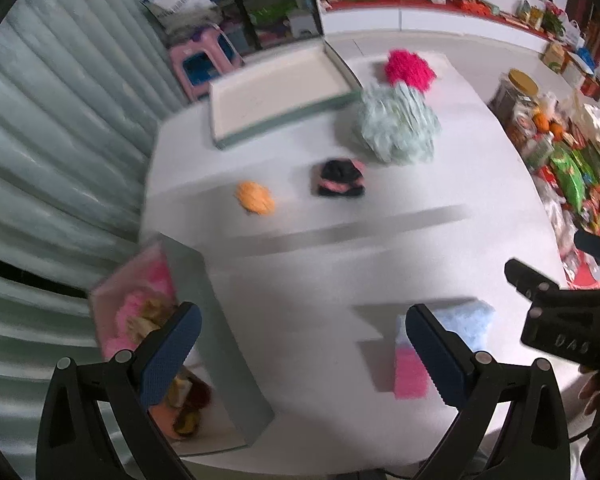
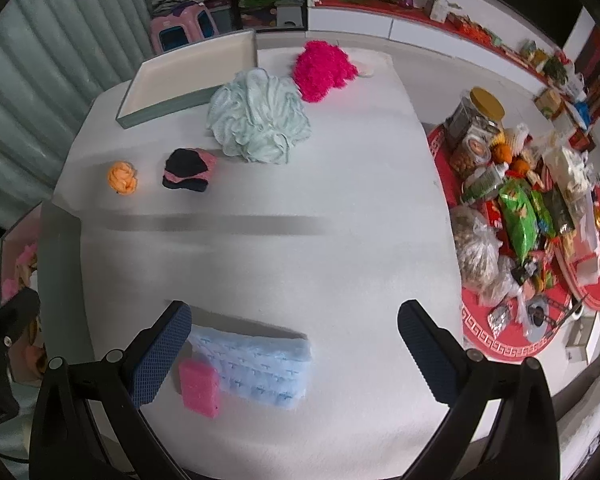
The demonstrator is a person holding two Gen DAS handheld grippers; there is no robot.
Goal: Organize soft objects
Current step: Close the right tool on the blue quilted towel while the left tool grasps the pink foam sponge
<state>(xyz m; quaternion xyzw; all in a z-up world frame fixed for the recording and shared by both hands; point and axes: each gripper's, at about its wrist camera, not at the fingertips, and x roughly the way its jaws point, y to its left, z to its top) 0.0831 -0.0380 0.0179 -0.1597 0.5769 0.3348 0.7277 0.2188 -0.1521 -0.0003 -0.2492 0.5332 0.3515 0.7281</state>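
Hovering wide open over the table, the left gripper holds nothing; the pink sponge lies by its right finger, long axis running away from the camera. In the right view, the right gripper gapes empty, and the sponge touches the blue cloth, which stretches left to right.

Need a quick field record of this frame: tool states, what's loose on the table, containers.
left tool: open, empty, above the table's near edge
right tool: open, empty
nearest items: pink sponge touching the blue cloth
mid table: orange ball, black-pink bundle
far table: pale green pouf, magenta pouf
empty lid/tray: far left
box with items: left edge, partly filled
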